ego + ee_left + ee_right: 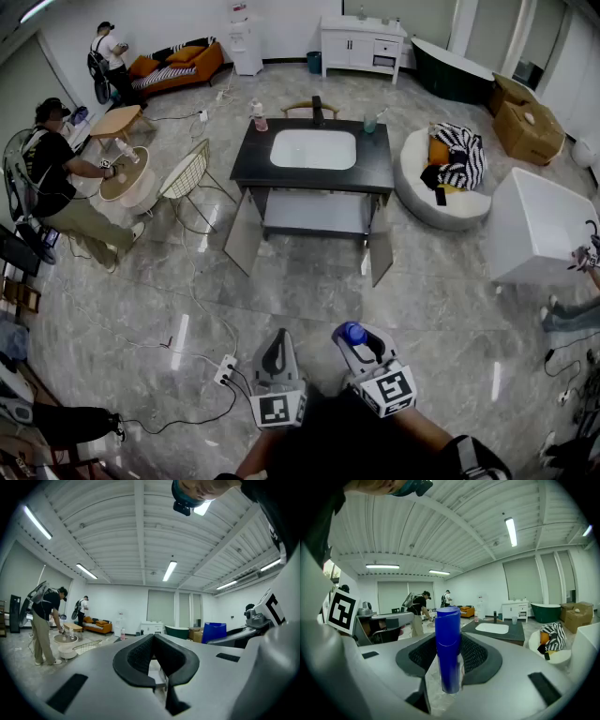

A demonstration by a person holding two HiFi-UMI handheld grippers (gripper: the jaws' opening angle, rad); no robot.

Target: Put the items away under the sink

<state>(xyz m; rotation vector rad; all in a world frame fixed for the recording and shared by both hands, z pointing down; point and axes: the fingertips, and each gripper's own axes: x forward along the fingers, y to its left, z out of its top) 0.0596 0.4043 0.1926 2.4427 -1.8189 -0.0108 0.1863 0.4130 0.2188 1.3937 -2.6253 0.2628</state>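
The head view alone is showing the whole dark sink cabinet (253, 161), standing well ahead of both grippers with its two doors (242, 234) hanging open beside the shelf (314, 214) beneath. The right gripper view is catching only its top and white basin (491, 627) in the distance. The right gripper (449, 654) is pinching a blue bottle (448, 644) upright between its ribbed pads. The bottle is a plain opaque cylinder with a slightly wider cap, rising above the jaws, and from above it is appearing only as a round blue top (353, 332). The left gripper (153, 644) is holding nothing, its jaws pressed together at the tips.
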